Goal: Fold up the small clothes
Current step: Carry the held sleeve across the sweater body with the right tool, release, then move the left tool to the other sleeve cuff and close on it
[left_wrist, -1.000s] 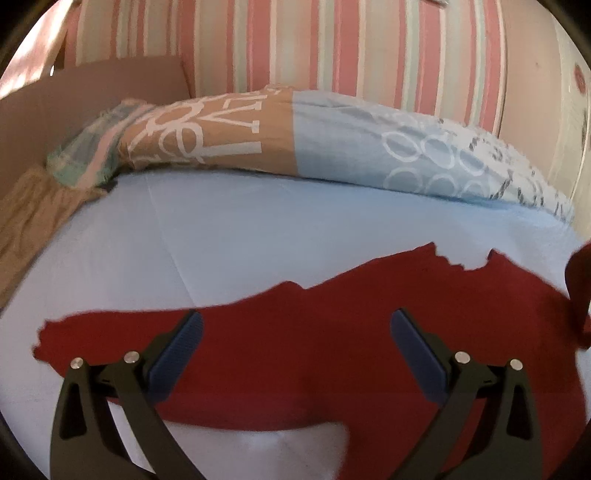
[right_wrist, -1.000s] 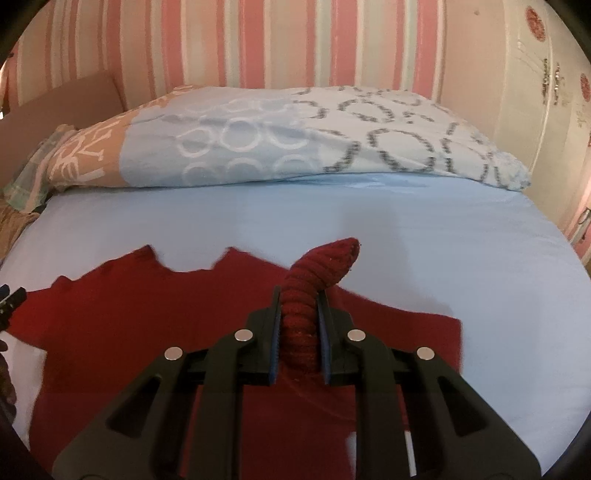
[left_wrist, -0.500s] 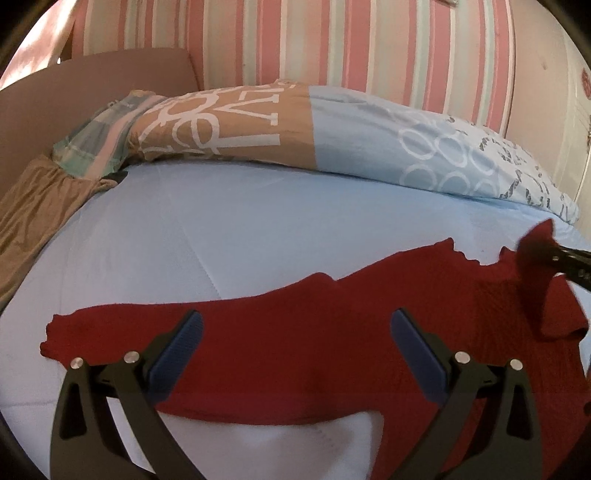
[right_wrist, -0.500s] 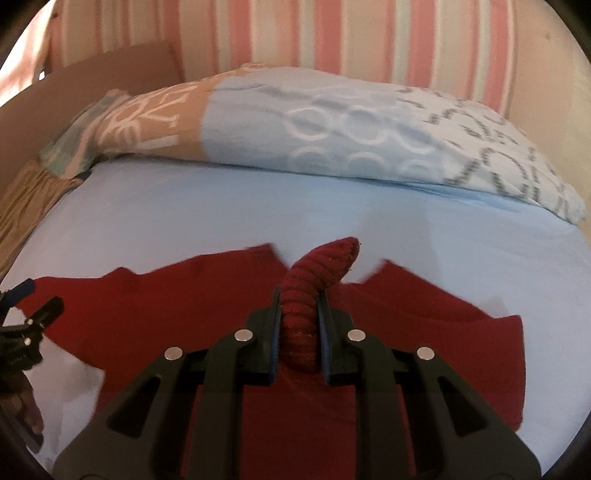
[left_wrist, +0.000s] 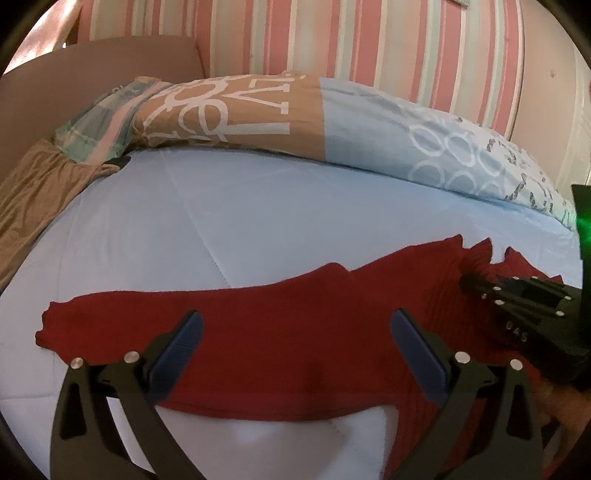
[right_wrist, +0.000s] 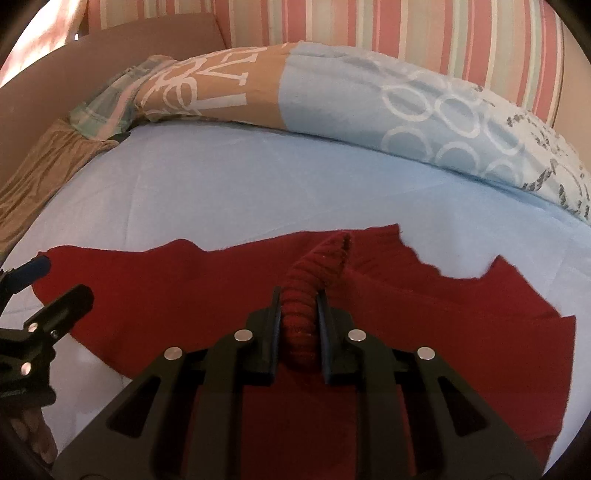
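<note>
Fingers [right_wrist: 271, 332] of the right gripper [right_wrist: 298, 328] stand nearly closed, their pads pressed on a bunched roll of ribbed cuff [right_wrist: 314, 280] that rises from between them and curls toward the far side. That cuff belongs to the red sweater [right_wrist: 184, 295], which lies spread flat on the light blue bed sheet [right_wrist: 240, 184], stretching from the near left to the near right of the bed. Part of the sweater is doubled over on the right, under the right gripper, and its jagged far edge shows a notch at the neck area. Left gripper [left_wrist: 295, 339] fingers [left_wrist: 177, 347] stand wide apart with nothing between them; they hover over the near left part of the sweater, where one sleeve [left_wrist: 110, 317] runs out to the left and ends on the sheet. From the left wrist view the right gripper [left_wrist: 517, 299] enters from the right edge, low over the fabric, with a green light beside it. A patterned pillow [right_wrist: 332, 88] in tan, blue and white lies across the far side of the bed, with a checked cloth [right_wrist: 103, 107] and a brown cloth [right_wrist: 37, 173] at the far left. Behind them stands a striped wall [right_wrist: 369, 22]. At the lower left edge of the right wrist view part of a hand [right_wrist: 35, 435] holds the left gripper.
</note>
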{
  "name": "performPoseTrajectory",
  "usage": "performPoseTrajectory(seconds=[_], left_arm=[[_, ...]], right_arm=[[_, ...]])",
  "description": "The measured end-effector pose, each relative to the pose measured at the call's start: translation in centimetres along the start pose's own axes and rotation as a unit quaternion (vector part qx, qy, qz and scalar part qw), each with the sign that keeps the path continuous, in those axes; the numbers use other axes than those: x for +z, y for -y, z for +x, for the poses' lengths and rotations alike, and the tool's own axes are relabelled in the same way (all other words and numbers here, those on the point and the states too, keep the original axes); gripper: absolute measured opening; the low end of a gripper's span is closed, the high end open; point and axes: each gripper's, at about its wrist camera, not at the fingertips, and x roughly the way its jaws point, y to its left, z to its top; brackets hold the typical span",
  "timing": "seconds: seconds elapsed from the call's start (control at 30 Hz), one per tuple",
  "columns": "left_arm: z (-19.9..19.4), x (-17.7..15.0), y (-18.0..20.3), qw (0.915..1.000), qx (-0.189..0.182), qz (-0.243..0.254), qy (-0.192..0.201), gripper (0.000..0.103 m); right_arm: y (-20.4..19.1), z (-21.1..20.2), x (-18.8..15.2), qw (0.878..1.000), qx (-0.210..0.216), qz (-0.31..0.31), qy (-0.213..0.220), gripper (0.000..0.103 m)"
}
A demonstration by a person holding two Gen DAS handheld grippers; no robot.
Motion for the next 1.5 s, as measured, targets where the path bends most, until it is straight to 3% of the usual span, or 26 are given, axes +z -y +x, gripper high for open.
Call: performPoseTrajectory(seconds=[0.3,0.47,0.5,0.53,0.67,1.0,1.07,1.1,1.2,1.27,1.33,1.5], left_arm=[[0.8,-0.2,0.0,1.0000,-0.001,-0.002,-0.008,0.101],[0.7,-0.1,-0.2,1.0000,0.003,-0.007,-0.005,0.101],[0.6,-0.1,-0.3,0.9999,0.004,-0.009,-0.004,0.101],[0.6,0.0,-0.4,0.9999,0.005,-0.011,-0.004,0.101],[0.4,0.0,-0.7,0.9998,0.008,-0.017,-0.001,0.101],[-0.3,0.2,1.0,0.9998,0.012,0.013,0.003,0.101],[-0.5,0.3,1.3,0.9998,0.015,0.015,0.004,0.101],[-0.6,0.3,1.4,0.9996,0.019,0.018,0.006,0.101],[-1.0,0.4,2.1,0.9993,0.024,0.026,0.011,0.101],[-1.0,0.4,2.6,0.9990,0.030,0.032,0.010,0.101],[-1.0,0.4,3.2,0.9985,0.036,0.041,0.009,0.101],[-1.4,0.6,3.3,0.9990,0.034,0.027,0.014,0.101]], right_arm=[[-0.2,2.0,-0.7,1.000,-0.002,-0.002,-0.012,0.019],[-0.5,2.0,-0.9,1.000,0.017,-0.005,-0.007,0.026],[-0.9,1.6,-0.9,1.000,0.029,-0.008,-0.002,0.034],[-1.2,1.4,-0.9,0.999,0.032,-0.011,0.003,0.035],[-1.6,-0.1,-0.8,0.999,0.036,-0.013,0.023,0.035],[2.7,-6.0,-3.2,0.997,0.019,0.030,0.064,0.036],[3.5,-7.3,-4.1,0.996,0.009,0.033,0.079,0.049],[4.0,-8.1,-4.6,0.995,-0.002,0.039,0.090,0.060],[5.0,-9.6,-5.1,0.995,-0.014,0.039,0.095,0.068],[5.4,-10.5,-5.3,0.994,-0.021,0.038,0.098,0.079],[5.7,-11.0,-5.5,0.994,-0.015,0.039,0.098,0.099],[6.6,-10.9,-5.6,0.993,-0.021,0.064,0.098,0.100]])
